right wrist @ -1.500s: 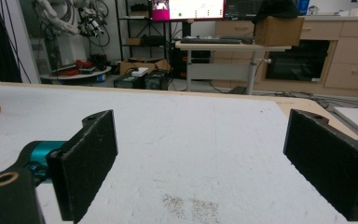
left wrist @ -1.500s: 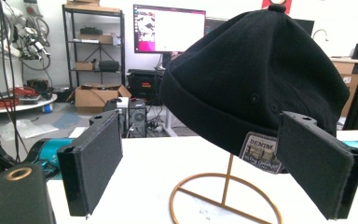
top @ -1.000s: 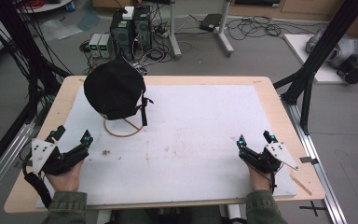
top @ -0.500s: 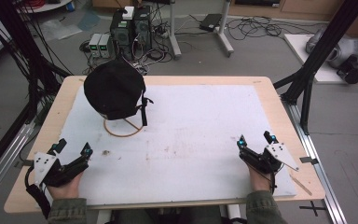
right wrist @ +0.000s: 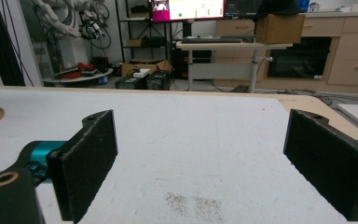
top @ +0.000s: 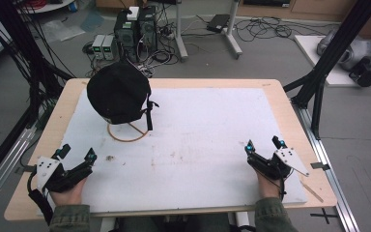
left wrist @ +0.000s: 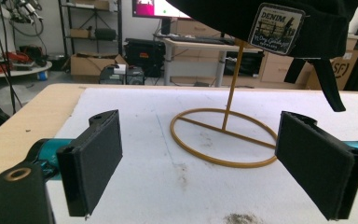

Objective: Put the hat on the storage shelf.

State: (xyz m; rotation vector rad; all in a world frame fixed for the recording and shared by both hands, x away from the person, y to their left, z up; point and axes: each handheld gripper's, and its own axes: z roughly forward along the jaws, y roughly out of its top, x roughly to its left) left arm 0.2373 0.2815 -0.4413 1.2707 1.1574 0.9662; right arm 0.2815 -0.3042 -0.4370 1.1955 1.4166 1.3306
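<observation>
L tool (top: pixel 77 153): jaws wide apart, nothing between them, low over the near-left of the table (top: pixel 207 83), aimed at the stand. R tool (top: pixel 264 145): jaws also spread, empty, near-right edge, well apart from everything.

Black cap (top: pixel 118 92) sits on a thin yellow wire stand (top: pixel 125 131) at far-left of the white mat (top: pixel 212 125); strap hangs down beside the pole. Patch on cap reads "DENIM".

Risks, as I judge: stand looks light w/ narrow ring base, so a sideways push or a grab on the hanging strap could tip it & drop the cap. Cloth is soft, so a shallow pinch may slip. R tool far off, can't steady the base quickly.
</observation>
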